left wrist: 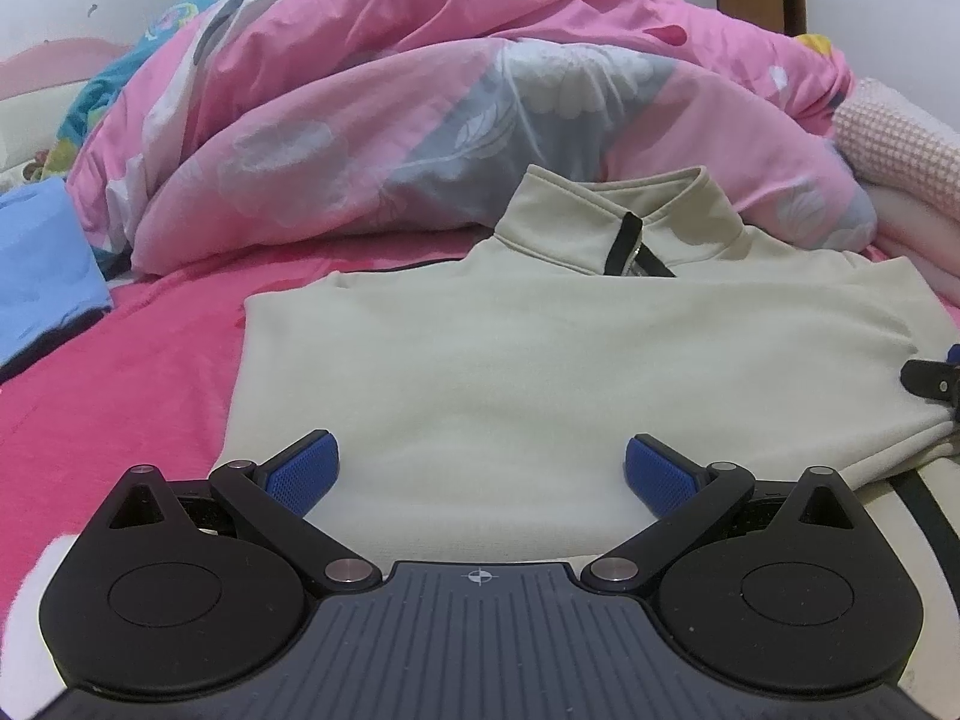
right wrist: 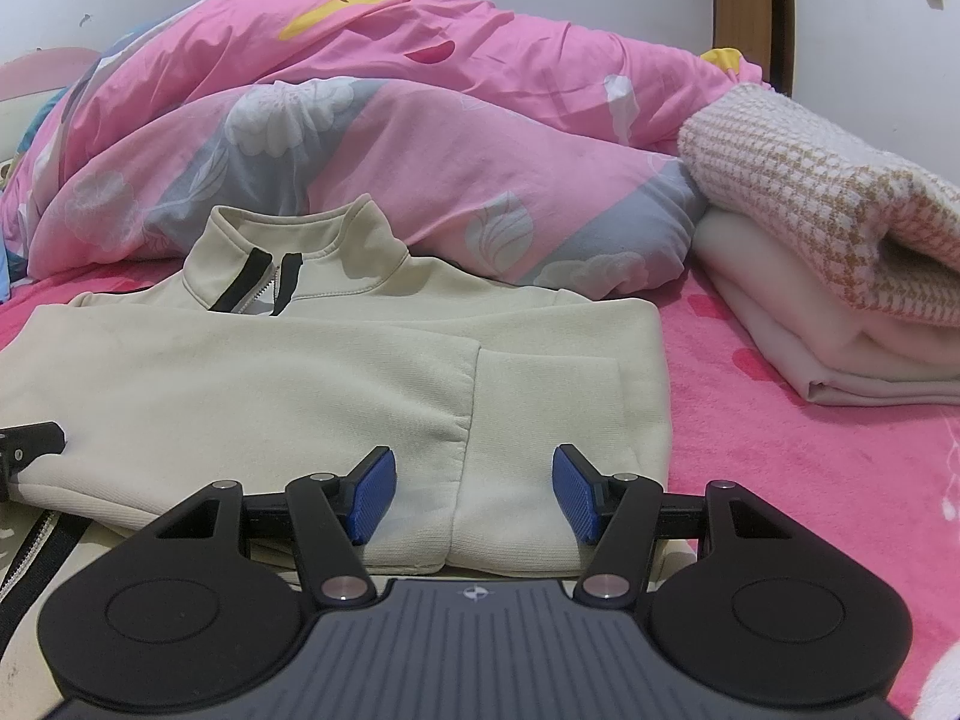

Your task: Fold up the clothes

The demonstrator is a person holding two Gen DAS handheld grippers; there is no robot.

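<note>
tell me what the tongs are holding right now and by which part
Nothing: both the left tongs and right tongs stand open over the cream jacket.

The pink quilt [left wrist: 372, 120] hides the bed's far side, and the folded blanket [right wrist: 840, 276] runs off-frame.

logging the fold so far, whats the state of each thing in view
jacket: partly folded, flat on bed, collar zip part open
left claw: open over jacket's near edge
right claw: open over jacket's near edge
duvet: crumpled behind jacket
blankets: folded, stacked right of jacket
</note>
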